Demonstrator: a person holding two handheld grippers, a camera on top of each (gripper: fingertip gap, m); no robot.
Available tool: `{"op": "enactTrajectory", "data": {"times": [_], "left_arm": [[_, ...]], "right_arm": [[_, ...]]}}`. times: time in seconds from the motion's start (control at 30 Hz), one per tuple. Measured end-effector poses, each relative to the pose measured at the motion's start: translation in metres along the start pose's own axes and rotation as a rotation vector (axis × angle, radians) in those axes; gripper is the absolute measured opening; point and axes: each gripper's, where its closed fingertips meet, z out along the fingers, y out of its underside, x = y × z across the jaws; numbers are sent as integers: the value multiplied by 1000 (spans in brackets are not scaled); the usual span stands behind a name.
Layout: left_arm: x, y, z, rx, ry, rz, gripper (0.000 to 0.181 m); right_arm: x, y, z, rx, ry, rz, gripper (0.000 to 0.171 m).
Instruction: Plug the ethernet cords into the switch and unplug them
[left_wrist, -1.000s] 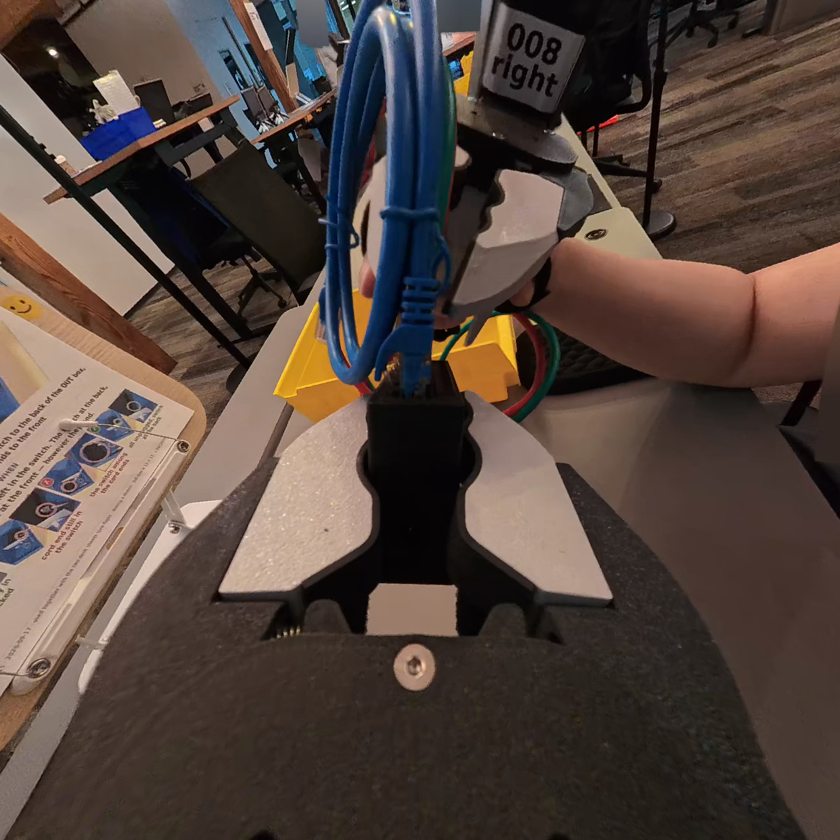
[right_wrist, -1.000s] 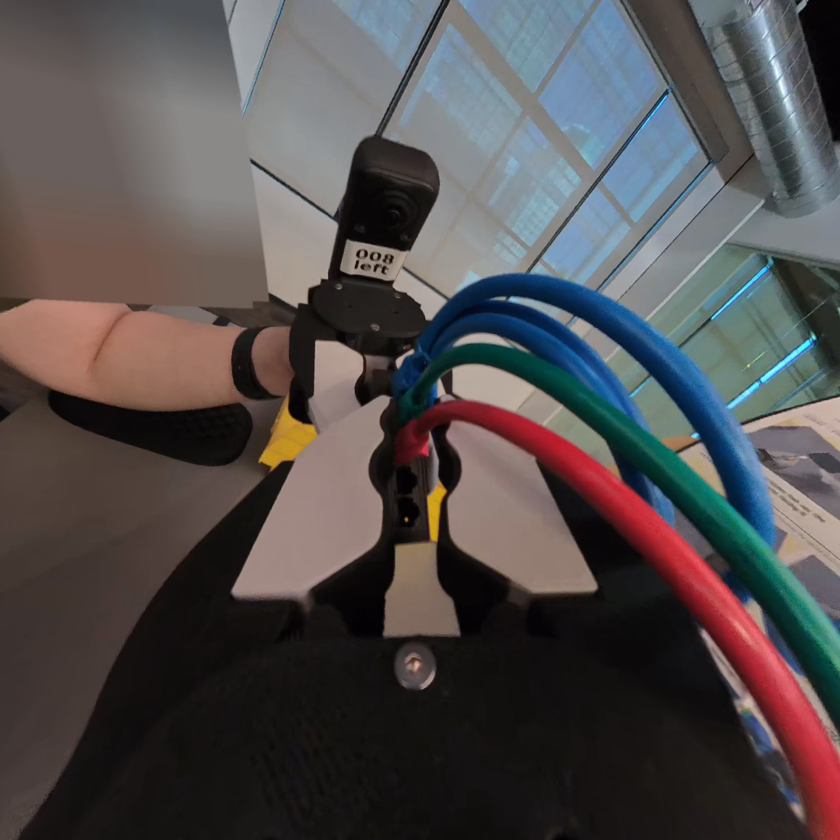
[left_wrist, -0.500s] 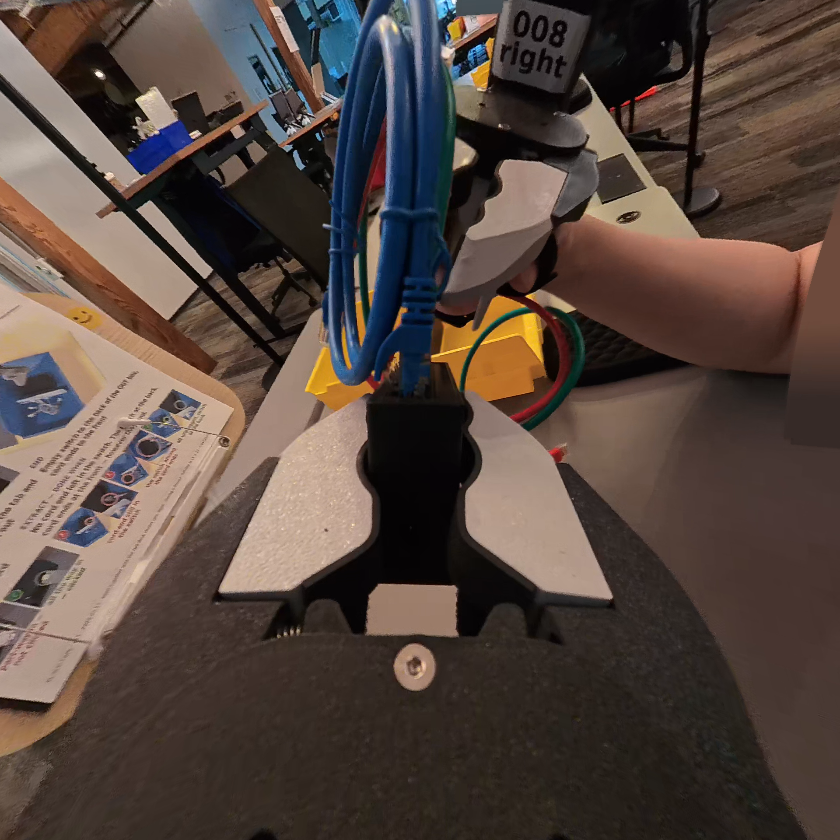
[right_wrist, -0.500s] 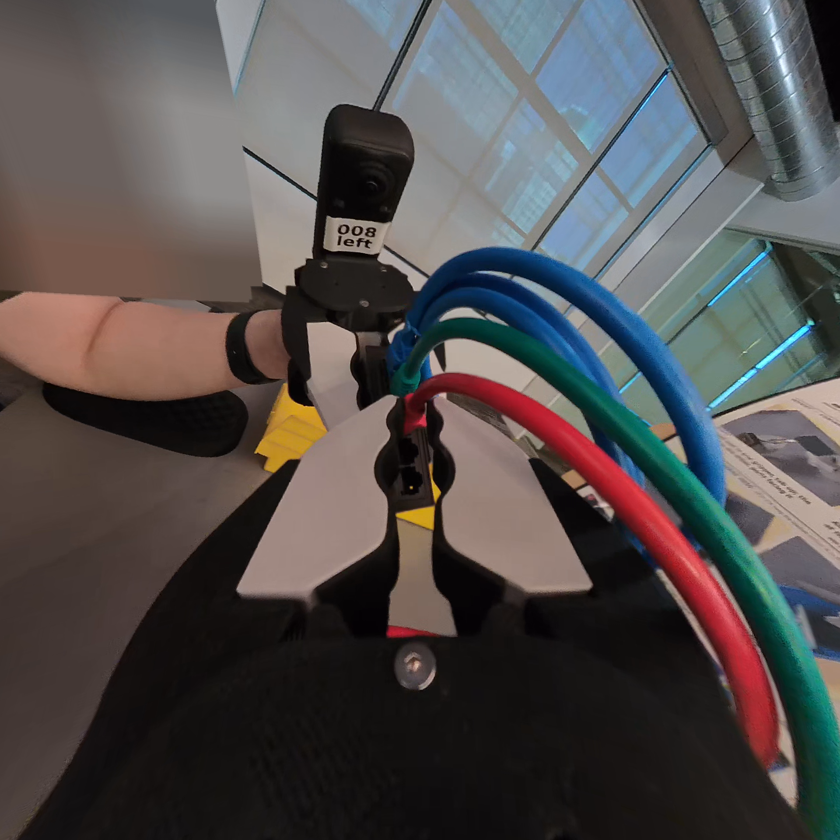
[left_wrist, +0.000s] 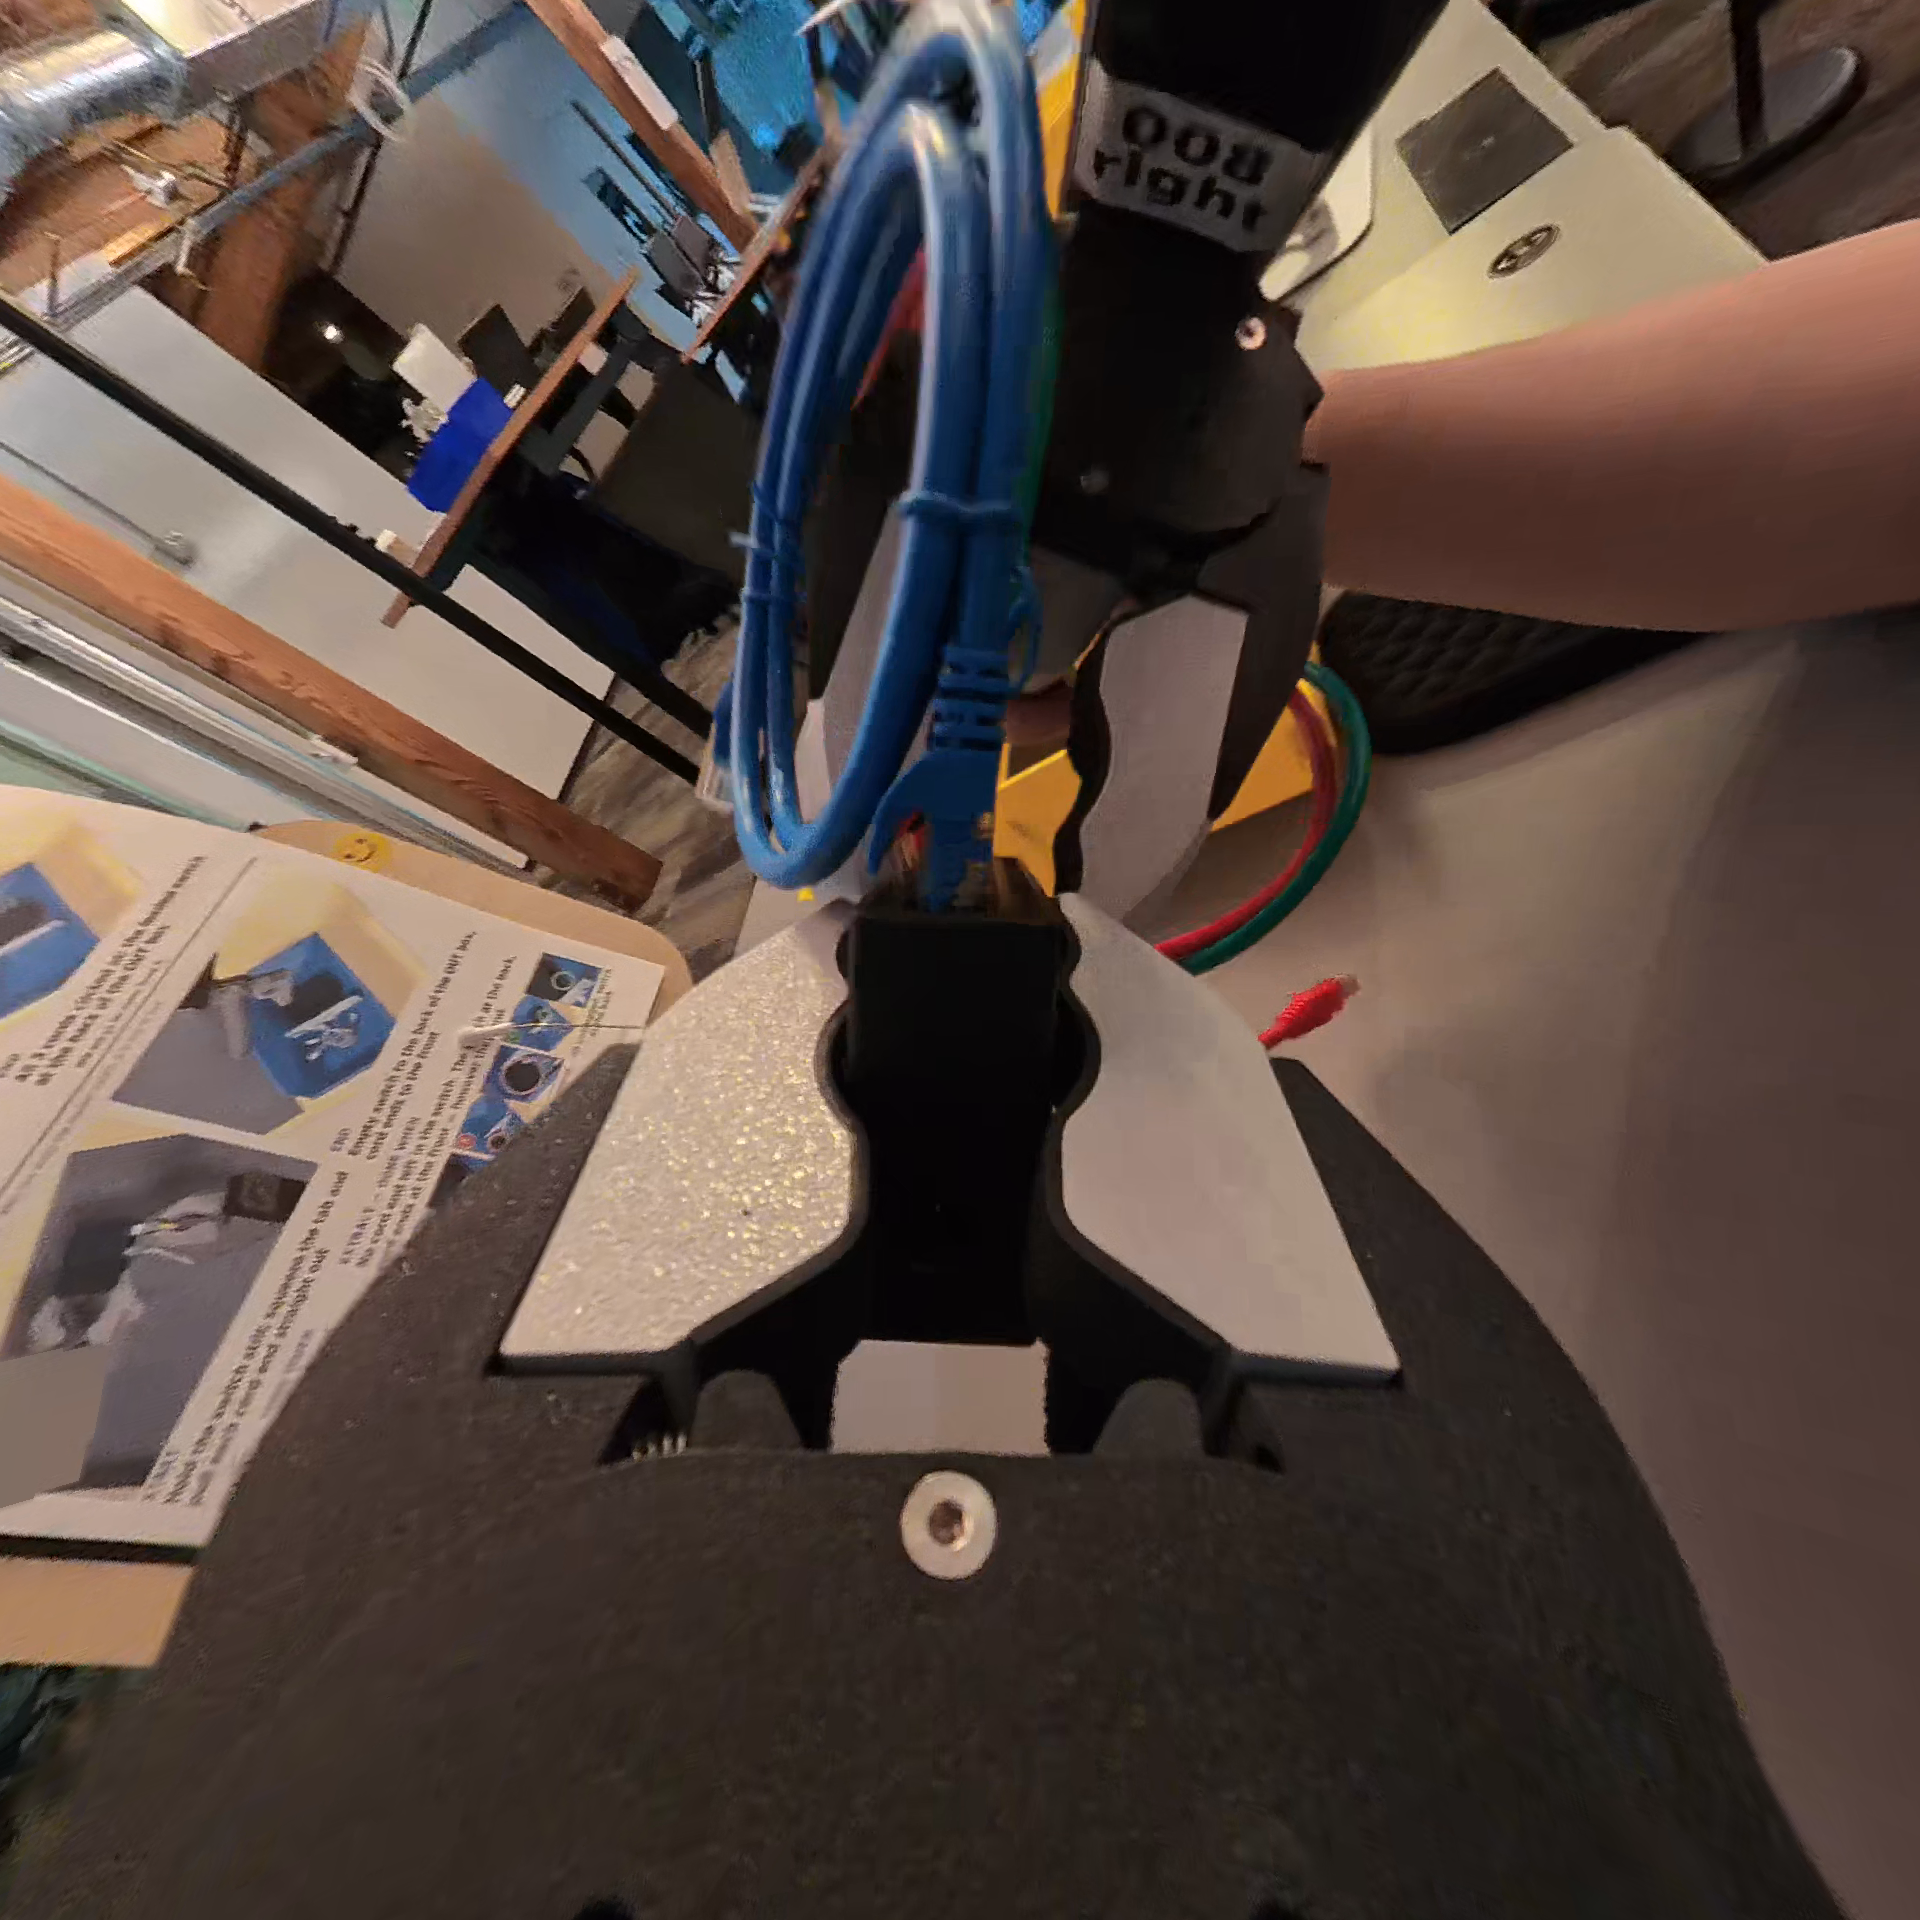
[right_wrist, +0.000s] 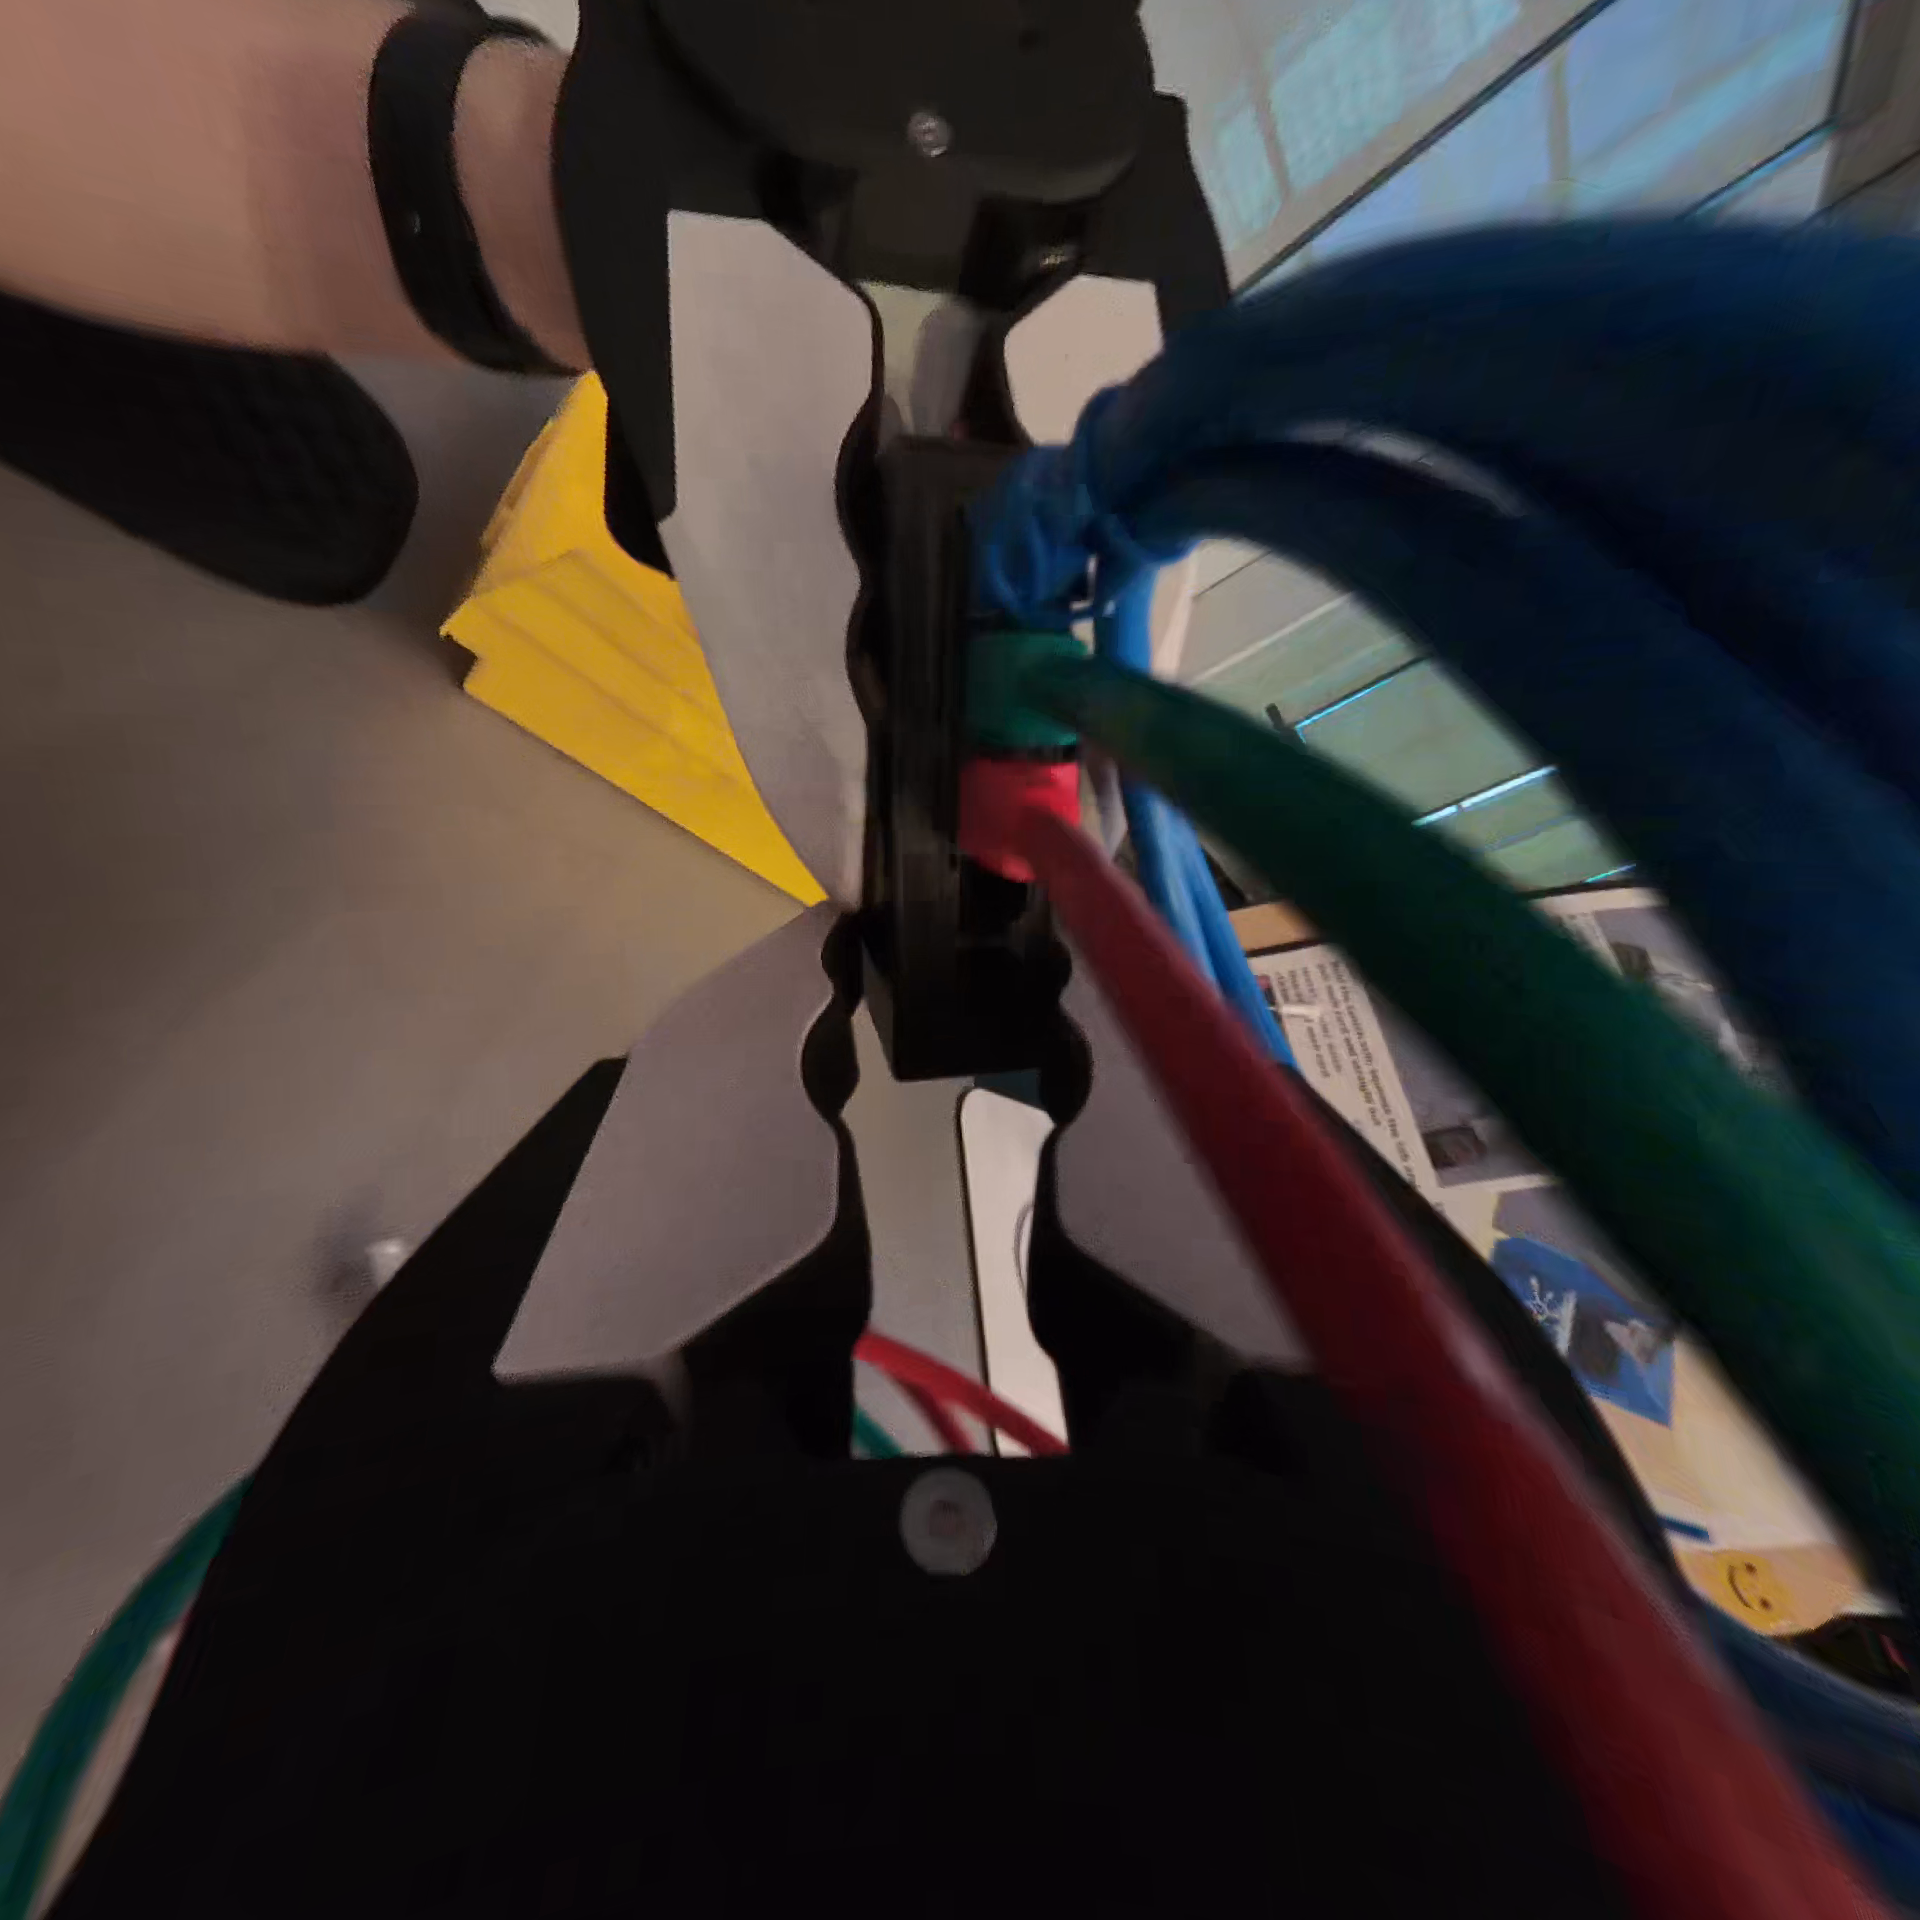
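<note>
Gripping the black switch (left_wrist: 956, 1049) between its two grey fingers (left_wrist: 717, 1153), the left gripper (left_wrist: 956, 925) holds the box endwise above a pale table (left_wrist: 1621, 1039), its jaws pinching the switch's sides. At far left lies an instruction sheet (left_wrist: 260, 1091) on a wooden board. Right of it, a coiled blue cord (left_wrist: 914, 488) rises from the switch's far end. Farther right, the right gripper (left_wrist: 1049, 852) meets the switch from the opposite side, in front of a yellow bin (left_wrist: 1268, 758); loops of green cord (left_wrist: 1340, 790) and red cord (left_wrist: 1314, 821) lie by the bin, and a loose red plug (left_wrist: 1309, 1008) rests on the table.

In the right wrist view, the right gripper (right_wrist: 951, 966) has its jaws around the switch (right_wrist: 914, 748), pinching its near end. Blue (right_wrist: 1558, 416), green (right_wrist: 1455, 997) and red (right_wrist: 1299, 1247) cords enter the switch's right face in a row and sweep right.
</note>
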Motion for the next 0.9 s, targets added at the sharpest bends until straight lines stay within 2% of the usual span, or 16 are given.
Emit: {"op": "enactTrajectory", "data": {"times": [0.03, 0.3, 0.4, 0.47, 0.57, 0.63, 0.77, 0.9], "left_arm": [[2, 0, 0, 5, 12, -3, 30], [-18, 10, -20, -3, -21, -126, 50], [-24, 8, -36, 52, 22, -265, 60], [-20, 6, -44, 74, 67, -280, 70], [-15, 19, -41, -37, -1, -98, 66], [-16, 15, -32, -35, -31, -73, 60], [-19, -8, -16, 169, -40, -137, 51], [-14, -24, -13, 347, -34, -143, 34]], "right_arm": [[-2, 1, 1, -7, -8, -2, 29], [9, 10, -9, -54, 23, 16, 30], [13, 15, -15, -81, 52, -34, 30], [11, 14, -18, -76, 28, -36, 30], [10, 3, -20, 21, -4, 51, 29], [9, -6, -21, 113, -25, 112, 29], [13, -26, -24, 302, -38, 215, 29], [17, -29, -28, 432, -68, 341, 28]]}}
